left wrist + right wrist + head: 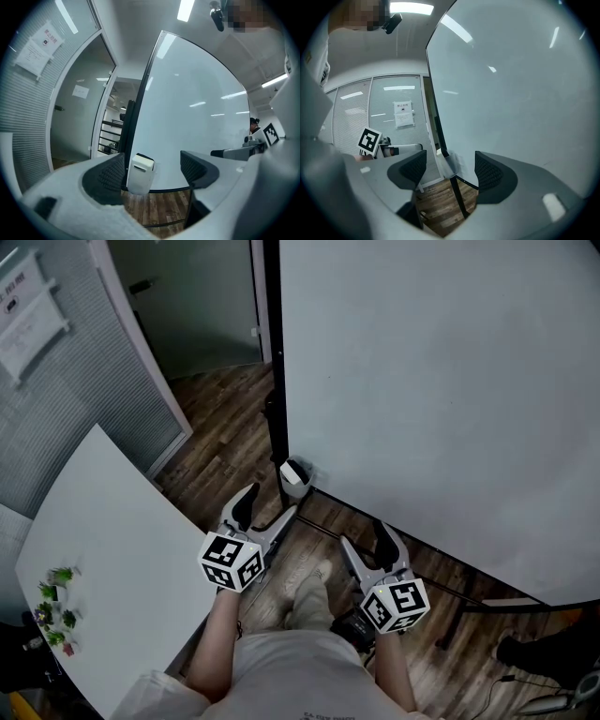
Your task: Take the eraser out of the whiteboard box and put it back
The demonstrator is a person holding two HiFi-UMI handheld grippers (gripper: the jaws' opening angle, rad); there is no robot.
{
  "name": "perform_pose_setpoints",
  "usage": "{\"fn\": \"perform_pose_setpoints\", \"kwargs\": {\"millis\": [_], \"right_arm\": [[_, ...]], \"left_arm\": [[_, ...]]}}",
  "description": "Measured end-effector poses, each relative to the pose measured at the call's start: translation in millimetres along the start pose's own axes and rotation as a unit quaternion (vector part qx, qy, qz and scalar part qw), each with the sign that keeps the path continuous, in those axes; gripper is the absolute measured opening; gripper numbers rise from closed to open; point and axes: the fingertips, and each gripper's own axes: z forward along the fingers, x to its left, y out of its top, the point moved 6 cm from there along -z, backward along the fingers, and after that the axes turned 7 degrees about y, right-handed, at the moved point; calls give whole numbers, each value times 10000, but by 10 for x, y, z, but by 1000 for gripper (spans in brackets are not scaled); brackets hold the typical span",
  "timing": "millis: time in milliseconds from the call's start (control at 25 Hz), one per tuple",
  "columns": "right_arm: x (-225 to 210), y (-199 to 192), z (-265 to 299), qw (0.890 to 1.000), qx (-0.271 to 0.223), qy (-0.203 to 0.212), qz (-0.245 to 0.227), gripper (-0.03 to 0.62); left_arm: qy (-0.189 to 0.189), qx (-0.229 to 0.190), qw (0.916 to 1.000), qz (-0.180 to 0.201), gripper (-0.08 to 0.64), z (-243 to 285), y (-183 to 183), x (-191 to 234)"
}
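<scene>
Two spread, empty: left gripper (270,504), right gripper (366,545); whiteboard box (295,476) ahead; notice (40,47) illegible.

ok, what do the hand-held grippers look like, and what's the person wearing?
The left hand-held gripper and right hand-held gripper match: light grey bodies, two jaws with black ribbed pads, and a white cube with black square markers. No cables show. The person wears a light short-sleeved top.

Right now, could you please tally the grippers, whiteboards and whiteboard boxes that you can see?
Grippers: 2, the left gripper and the right gripper
Whiteboard: 1
Whiteboard box: 1
Total: 4
</scene>
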Motion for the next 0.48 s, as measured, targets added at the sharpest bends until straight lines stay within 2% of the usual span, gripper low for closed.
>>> {"fn": "perform_pose_setpoints", "kwargs": {"millis": [160,480], "right_arm": [[-44,-29,67,10000,59,27,33,325],[-117,-54,173,9998,124,54,123,324]], "left_arm": [[34,108,9997,216,364,73,-27,28],[27,185,9997,153,360,207,-58,102]]}}
